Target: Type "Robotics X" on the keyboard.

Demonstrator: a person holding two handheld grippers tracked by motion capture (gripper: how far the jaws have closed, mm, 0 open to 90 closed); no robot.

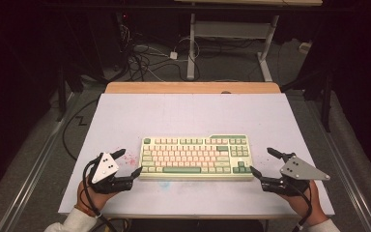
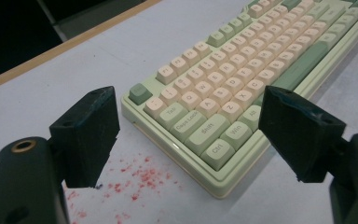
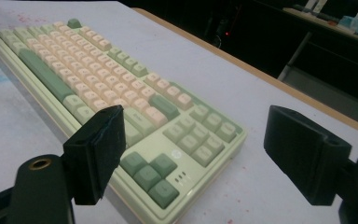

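Flanking the keyboard [image 1: 196, 157], left gripper [image 1: 130, 163] and right gripper [image 1: 262, 162], jaws wide, holding nothing.

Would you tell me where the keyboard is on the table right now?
In the high view the keyboard lies flat near the table's front edge, between the open left gripper and open right gripper.

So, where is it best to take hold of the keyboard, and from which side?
Probably by its two short ends: left claw from the left, right claw from the right. The keyboard lies flat, long and low, both claws open beside those ends.
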